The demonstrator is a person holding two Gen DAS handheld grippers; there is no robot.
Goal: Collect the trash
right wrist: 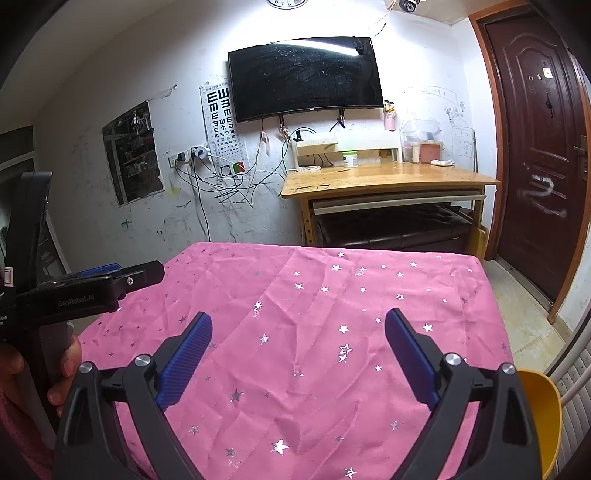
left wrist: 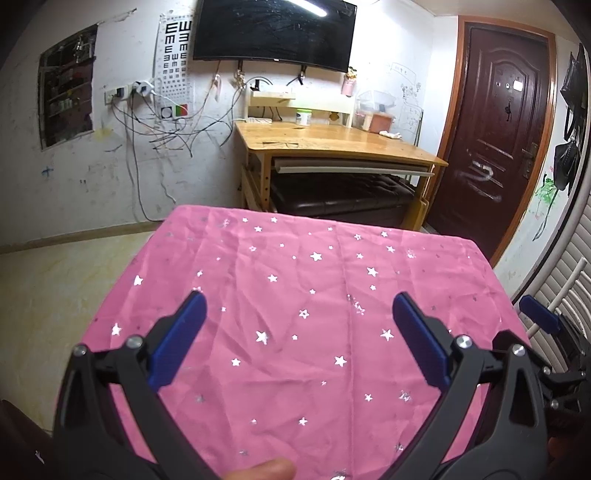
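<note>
A table under a pink cloth with silver stars (left wrist: 295,295) fills the lower half of both views (right wrist: 314,332). I see no trash on it. My left gripper (left wrist: 297,308) is open and empty above the near part of the cloth. My right gripper (right wrist: 297,328) is open and empty above the cloth too. The left gripper's body shows at the left edge of the right wrist view (right wrist: 92,288). A blue pad of the right gripper shows at the right edge of the left wrist view (left wrist: 539,314). A yellow container's rim (right wrist: 539,406) sits by the table's right near corner.
A wooden desk (left wrist: 332,142) stands against the far wall with a white jar (left wrist: 303,117) and boxes on it. A dark bench (left wrist: 340,195) sits under it. A TV (left wrist: 275,33) hangs above. A brown door (left wrist: 498,129) is at the right. Tiled floor (left wrist: 55,295) lies left of the table.
</note>
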